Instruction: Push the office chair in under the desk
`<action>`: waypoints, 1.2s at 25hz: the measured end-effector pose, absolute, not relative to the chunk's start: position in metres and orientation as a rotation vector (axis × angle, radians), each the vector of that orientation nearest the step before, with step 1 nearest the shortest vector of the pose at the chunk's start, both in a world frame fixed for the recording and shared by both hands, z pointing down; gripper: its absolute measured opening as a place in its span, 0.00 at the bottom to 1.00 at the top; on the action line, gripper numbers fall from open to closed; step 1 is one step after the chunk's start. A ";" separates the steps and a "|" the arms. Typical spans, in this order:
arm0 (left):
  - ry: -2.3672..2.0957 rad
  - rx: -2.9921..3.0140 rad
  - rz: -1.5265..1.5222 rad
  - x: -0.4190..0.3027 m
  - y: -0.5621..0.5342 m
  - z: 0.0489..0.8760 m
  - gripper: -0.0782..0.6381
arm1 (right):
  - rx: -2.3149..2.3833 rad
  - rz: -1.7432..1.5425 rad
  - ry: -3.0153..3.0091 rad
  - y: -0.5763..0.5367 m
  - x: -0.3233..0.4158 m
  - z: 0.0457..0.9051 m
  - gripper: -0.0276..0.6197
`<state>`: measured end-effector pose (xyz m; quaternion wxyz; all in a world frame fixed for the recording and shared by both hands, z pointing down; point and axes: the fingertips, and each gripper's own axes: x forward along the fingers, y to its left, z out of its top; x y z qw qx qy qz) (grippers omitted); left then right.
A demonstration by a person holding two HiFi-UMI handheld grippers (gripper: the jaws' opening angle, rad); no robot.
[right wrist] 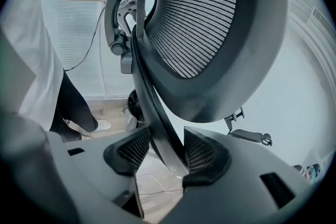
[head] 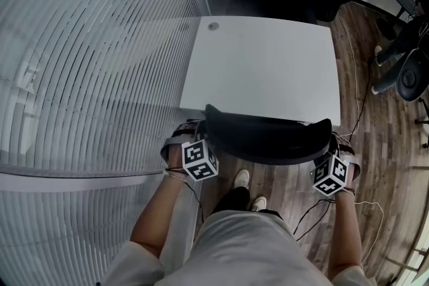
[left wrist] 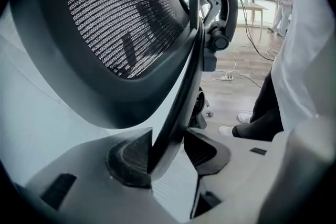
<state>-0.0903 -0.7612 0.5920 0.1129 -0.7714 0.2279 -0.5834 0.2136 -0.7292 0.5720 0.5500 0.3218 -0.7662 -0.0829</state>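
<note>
Your left gripper (left wrist: 165,150) and right gripper (right wrist: 160,152) each clamp, jaws wide, a side edge of the mesh backrest (right wrist: 194,18) of the office chair (head: 268,140), which stands at the near edge of the white desk (head: 261,70), its seat hidden from above.

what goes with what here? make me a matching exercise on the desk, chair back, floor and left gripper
Things:
1. desk
2. chair back
3. floor
4. left gripper

Colour or state:
a. wooden planks
b. black mesh
c. closed on the chair back's edge
d. white top

Pairs: 1-d, 2-b, 3-a, 4-c
</note>
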 end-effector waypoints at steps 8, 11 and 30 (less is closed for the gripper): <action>0.657 -2.266 -1.707 -0.091 -0.774 0.594 0.38 | 0.768 -0.201 -1.813 -0.740 0.212 0.571 0.37; 0.656 -2.264 -1.709 -0.093 -0.779 0.595 0.38 | 0.774 -0.209 -1.813 -0.745 0.211 0.571 0.37; 0.681 -2.256 -1.717 -0.094 -0.784 0.595 0.40 | 0.784 -0.183 -1.831 -0.745 0.211 0.571 0.39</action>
